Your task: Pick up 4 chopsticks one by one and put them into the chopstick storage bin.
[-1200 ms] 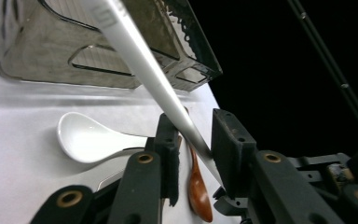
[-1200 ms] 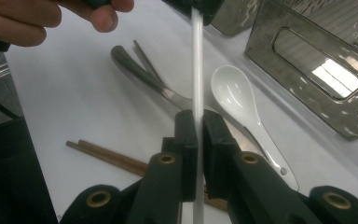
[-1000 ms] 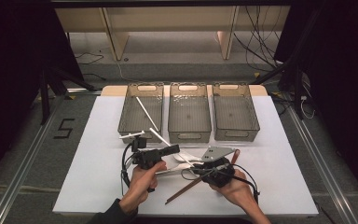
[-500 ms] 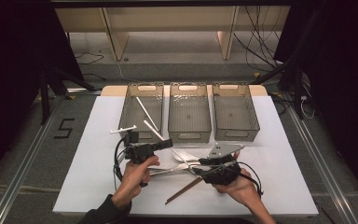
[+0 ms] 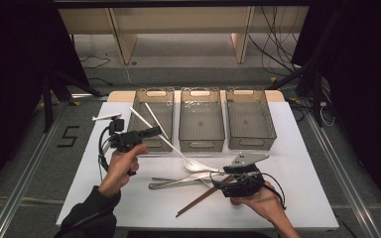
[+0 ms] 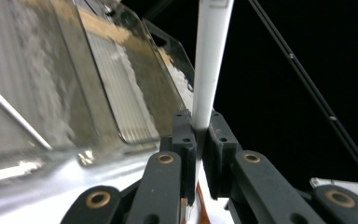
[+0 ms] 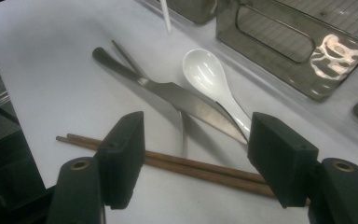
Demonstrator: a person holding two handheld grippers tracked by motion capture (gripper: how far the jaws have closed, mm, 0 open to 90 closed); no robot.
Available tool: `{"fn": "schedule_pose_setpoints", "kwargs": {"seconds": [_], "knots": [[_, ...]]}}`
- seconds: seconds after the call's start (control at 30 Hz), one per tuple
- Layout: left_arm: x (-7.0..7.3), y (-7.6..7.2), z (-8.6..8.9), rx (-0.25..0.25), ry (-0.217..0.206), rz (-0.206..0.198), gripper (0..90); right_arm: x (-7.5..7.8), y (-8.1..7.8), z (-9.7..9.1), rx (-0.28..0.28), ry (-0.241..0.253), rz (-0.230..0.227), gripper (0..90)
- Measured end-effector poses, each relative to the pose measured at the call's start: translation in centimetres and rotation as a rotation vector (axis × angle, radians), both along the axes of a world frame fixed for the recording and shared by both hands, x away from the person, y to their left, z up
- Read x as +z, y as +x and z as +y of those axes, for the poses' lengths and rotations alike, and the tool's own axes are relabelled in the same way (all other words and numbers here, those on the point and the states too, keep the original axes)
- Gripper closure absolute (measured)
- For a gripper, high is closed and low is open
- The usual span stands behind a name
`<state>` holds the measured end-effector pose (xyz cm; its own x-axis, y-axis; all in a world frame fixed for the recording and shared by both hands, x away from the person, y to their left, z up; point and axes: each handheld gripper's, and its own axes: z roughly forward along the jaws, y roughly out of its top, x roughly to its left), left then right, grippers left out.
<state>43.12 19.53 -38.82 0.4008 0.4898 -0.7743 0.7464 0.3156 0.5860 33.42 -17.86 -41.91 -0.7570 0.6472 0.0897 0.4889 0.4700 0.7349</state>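
You're pinching one thin white stick (image 5: 104,118) in your left gripper (image 6: 198,128), whose jaws are pressing together on it near one end. In the high view the stick is hanging above the white table (image 5: 302,188), just off the 9 o'clock side of the left bin (image 5: 151,90). Its long axis is running almost level along the 9-to-3 line, and its free end is pointing to 9 o'clock.

Two more white sticks (image 5: 156,121) are slanting across that left bin, from 11 o'clock down to 5 o'clock. The longer one is reaching out over the front wall towards the spoon. That's making three white sticks in all.

Three clear bins are standing in a row. The middle bin (image 5: 201,90) and the right bin (image 5: 250,90) are sitting at 3 o'clock from the left one.

At 5 o'clock from the held stick, one white spoon (image 7: 205,70) is lying with one metal knife (image 7: 168,91) crossing its handle. A thinner metal piece is lying under the knife, and I can't tell what it is. Two brown chopsticks (image 7: 191,165) are lying side by side at 6 o'clock from the knife.

Your right gripper (image 7: 198,140) is hovering over those chopsticks with its jaws spread. They've just been opening, and the pads are pressing on nothing.
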Motion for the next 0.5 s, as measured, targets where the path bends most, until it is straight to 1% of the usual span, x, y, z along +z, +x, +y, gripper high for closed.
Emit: {"fn": "schedule_pose_setpoints", "kwargs": {"seconds": [0.2, 0.33, 0.5], "knots": [[1.9, 1.9, 2.2, 0.045, 0.024, -0.013, 83.7, -0.1, -0.1, -0.6, -0.017, 0.016, -0.006, 33.7], [2.9, 2.9, 3.5, 0.078, 0.038, -0.017, 83.7, -0.2, -0.2, -0.9, -0.024, 0.023, -0.005, 31.1], [3.8, 4.3, 4.8, 0.114, 0.071, -0.020, 83.7, -0.2, -0.3, -1.2, -0.031, 0.029, -0.006, 30.0]]}}
